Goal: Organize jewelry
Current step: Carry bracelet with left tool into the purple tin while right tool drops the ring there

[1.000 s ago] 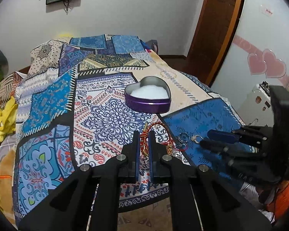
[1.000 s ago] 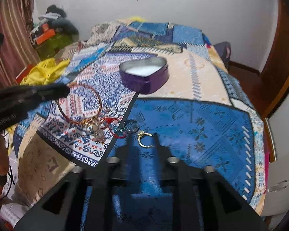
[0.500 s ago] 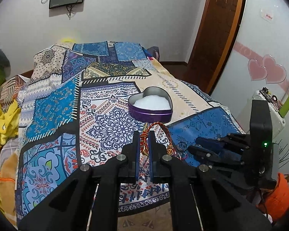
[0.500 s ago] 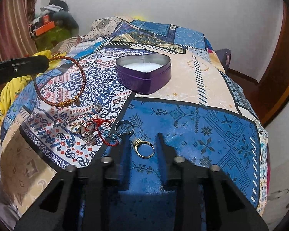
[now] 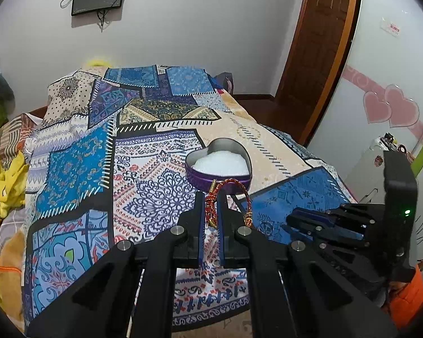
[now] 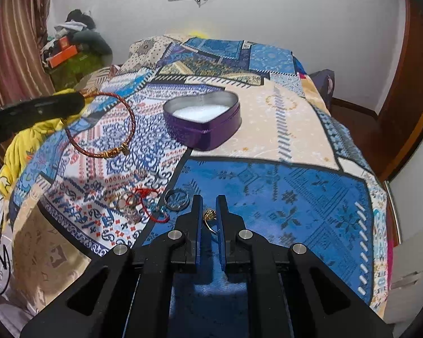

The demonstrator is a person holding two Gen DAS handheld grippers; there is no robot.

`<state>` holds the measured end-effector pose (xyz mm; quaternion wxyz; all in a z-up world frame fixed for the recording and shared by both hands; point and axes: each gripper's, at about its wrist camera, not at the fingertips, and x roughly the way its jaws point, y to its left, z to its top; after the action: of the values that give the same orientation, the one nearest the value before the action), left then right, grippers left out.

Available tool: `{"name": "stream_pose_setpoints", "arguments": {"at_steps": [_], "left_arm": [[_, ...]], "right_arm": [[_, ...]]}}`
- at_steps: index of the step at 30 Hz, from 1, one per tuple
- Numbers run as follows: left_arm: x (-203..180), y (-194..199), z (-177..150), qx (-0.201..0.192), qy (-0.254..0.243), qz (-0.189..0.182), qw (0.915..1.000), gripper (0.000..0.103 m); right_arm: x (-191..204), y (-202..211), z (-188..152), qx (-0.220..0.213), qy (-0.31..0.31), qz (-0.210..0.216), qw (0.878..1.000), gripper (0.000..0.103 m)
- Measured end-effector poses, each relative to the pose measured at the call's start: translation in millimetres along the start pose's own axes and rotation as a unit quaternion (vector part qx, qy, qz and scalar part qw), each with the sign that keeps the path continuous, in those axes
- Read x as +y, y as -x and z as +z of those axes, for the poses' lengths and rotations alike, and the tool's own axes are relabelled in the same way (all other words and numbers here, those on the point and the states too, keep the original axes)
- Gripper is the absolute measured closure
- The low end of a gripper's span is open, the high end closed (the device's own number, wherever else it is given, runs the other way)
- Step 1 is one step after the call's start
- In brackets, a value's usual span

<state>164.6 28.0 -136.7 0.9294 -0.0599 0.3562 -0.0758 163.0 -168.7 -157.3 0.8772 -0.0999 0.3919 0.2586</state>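
Note:
My left gripper [image 5: 211,197] is shut on a red and gold braided bracelet [image 5: 234,181], which hangs above the patterned bedspread just in front of the purple heart-shaped tin [image 5: 200,181]. In the right wrist view the same bracelet [image 6: 132,118] dangles from the left gripper [image 6: 79,100], left of the tin [image 6: 203,135], whose inside is white. My right gripper [image 6: 209,200] is low over the blue patch, its jaws closing with a gold ring [image 6: 210,215] pinched between the pads. It shows in the left wrist view as the right gripper [image 5: 292,222].
A small heap of rings with a red cord [image 6: 135,202] and a silver ring [image 6: 177,198] lie left of my right gripper. Yellow cloth [image 5: 2,186] is bunched at the bed's left side. The near bed edge drops off just below the jewelry.
My right gripper's fingers have closed in from either side of the gold ring and now pinch it. My left gripper has lifted the bracelet off the bedspread toward the tin.

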Motion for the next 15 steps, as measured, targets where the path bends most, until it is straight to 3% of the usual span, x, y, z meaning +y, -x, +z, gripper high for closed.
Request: {"name": "stream_pose_setpoints", "arguments": {"at_steps": [15], "left_arm": [[4.2, -24.9, 32.9, -0.013, -0.012, 0.010, 0.9998, 0.097]], "right_arm": [[-12.0, 16.9, 47.0, -0.068, 0.000, -0.017, 0.998, 0.095]]}}
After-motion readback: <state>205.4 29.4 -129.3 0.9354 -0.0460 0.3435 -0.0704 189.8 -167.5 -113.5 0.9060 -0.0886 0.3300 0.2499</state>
